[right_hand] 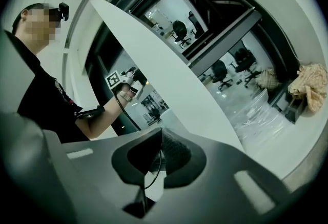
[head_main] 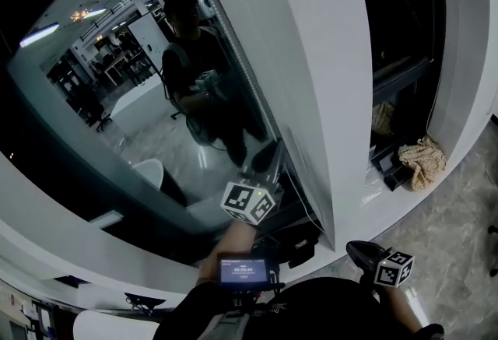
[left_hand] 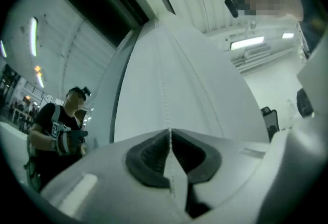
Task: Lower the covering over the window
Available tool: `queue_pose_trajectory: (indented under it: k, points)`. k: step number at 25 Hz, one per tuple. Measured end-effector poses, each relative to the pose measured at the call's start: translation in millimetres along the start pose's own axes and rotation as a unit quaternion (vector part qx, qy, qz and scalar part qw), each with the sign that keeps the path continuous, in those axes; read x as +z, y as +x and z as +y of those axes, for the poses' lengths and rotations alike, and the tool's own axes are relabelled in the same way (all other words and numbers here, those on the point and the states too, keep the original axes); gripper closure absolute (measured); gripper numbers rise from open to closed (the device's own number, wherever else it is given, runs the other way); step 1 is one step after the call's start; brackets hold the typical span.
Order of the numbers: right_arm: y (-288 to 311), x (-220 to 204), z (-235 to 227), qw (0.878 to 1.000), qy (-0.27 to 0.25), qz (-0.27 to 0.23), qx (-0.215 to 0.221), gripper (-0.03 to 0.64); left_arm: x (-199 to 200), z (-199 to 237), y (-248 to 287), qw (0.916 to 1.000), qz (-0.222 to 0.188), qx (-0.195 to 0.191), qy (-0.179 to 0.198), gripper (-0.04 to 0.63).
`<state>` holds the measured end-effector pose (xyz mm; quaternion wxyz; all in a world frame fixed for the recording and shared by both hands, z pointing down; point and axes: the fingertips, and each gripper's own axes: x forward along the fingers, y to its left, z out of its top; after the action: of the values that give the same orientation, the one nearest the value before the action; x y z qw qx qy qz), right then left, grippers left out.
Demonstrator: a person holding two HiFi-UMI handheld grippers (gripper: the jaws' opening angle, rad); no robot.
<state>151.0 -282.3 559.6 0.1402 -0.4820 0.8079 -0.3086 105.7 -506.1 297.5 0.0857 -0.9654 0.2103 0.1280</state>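
Note:
A thin white bead chain [left_hand: 164, 84] runs straight up from my left gripper [left_hand: 170, 131], whose pads are shut on it, in front of a white surface [left_hand: 195, 79]. In the head view the left gripper [head_main: 269, 158] is raised to the right edge of the dark window glass [head_main: 117, 120], where the bead chain [head_main: 233, 50] hangs along the frame. My right gripper [head_main: 353, 248] hangs low at the bottom right, away from the window. Its pads [right_hand: 174, 154] are shut with nothing gripped. No lowered covering shows over the glass.
A broad white pillar [head_main: 319, 58] stands right of the window. Beyond it a crumpled beige cloth [head_main: 424, 159] and a dark box [head_main: 385, 161] lie on the low white sill [head_main: 366, 206]. The glass reflects the person and a lit room.

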Motion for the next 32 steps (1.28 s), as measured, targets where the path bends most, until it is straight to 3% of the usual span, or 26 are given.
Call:
queue_pose_trajectory:
  k: [2,5,7,12,15,19,22,26,32]
  points:
    - [5,-1,4,1.0,-0.007,0.013,0.022,0.611,-35,-5,-10,0.9987,0.051,0.008,-0.007,0.583]
    - [8,2,7,0.999,-0.016,0.024,0.042,0.611,-106,-20,-33,0.9894,0.144,0.018,-0.003,0.583]
    - [7,4,10,0.998,-0.023,0.031,0.051,0.611,-135,-33,-51,0.9849,0.171,0.027,-0.005,0.581]
    - [10,30,31,0.995,-0.069,0.023,0.067,0.611,-128,-42,-65,0.9834,0.177,0.041,0.0,0.581]
    - [24,82,69,0.987,-0.146,-0.038,0.063,0.609,-125,-36,-78,0.982,0.178,0.062,0.001,0.58]
    - [48,149,151,0.957,-0.248,-0.138,0.067,0.604,-111,-30,-108,0.9832,0.158,0.09,0.011,0.578]
    - [72,170,177,0.928,-0.332,-0.171,0.014,0.583,-101,-28,-132,0.9821,0.148,0.105,0.051,0.578]
    - [111,189,170,0.926,-0.312,-0.206,-0.046,0.542,-84,-14,-170,0.9808,0.128,0.13,0.068,0.578]
    - [121,233,166,0.885,-0.313,-0.321,-0.128,0.484,-59,12,-212,0.9776,0.115,0.167,0.056,0.578]
